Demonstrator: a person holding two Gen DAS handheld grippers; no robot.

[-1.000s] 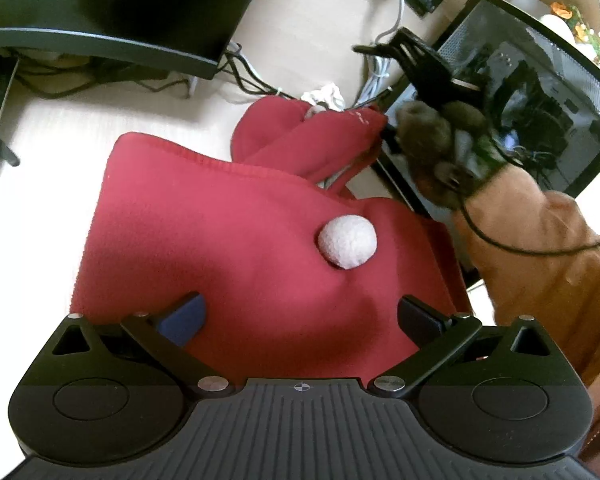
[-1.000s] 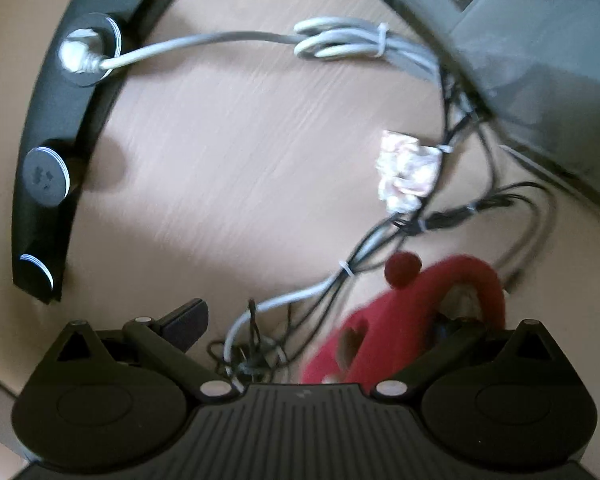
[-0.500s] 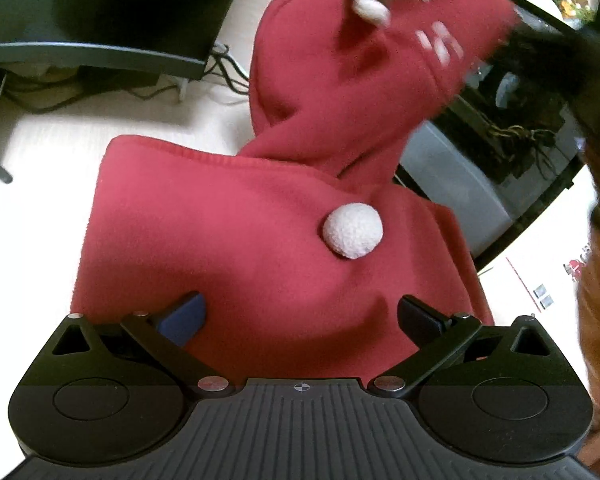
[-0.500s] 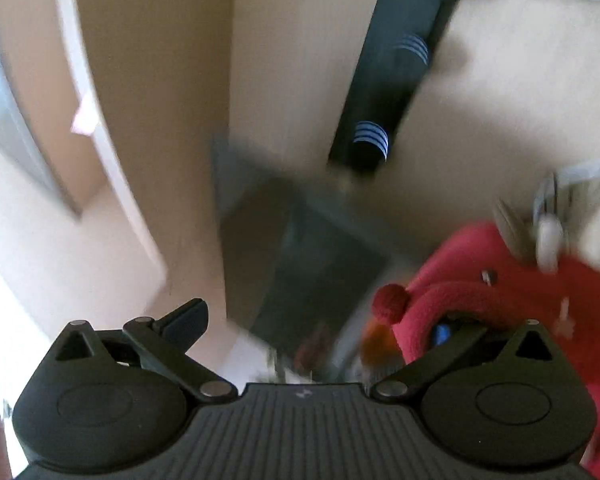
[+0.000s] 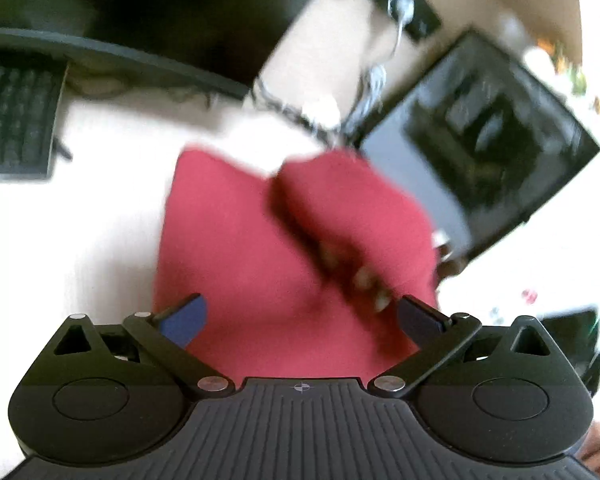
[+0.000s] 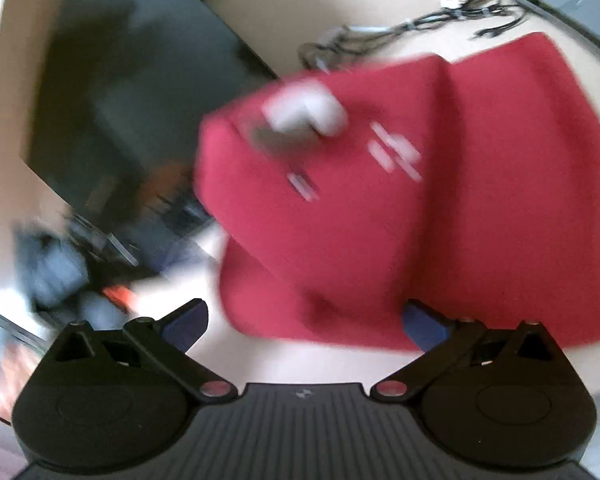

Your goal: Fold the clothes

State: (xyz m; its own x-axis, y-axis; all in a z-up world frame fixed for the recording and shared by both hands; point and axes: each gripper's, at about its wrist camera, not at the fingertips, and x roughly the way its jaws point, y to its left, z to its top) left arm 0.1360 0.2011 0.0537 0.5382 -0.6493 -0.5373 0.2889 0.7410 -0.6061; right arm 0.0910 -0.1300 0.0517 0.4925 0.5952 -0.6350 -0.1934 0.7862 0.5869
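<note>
Red fleece garment [image 5: 260,264] on pale desk [image 5: 80,220], hood [image 6: 320,168] now flopped down over body; half second earlier it hung lifted. Right gripper [image 6: 306,322] has let go, jaws wide, empty. Left gripper [image 5: 300,316] jaws wide, empty. Fold likely landed.

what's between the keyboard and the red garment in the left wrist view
Only bare pale desk: the left wrist view shows nothing lying between the keyboard and the red garment, though the frame is blurred.

Hood [image 6: 320,168] flipped onto body; R gripper [image 6: 306,320] let go (empty).
</note>
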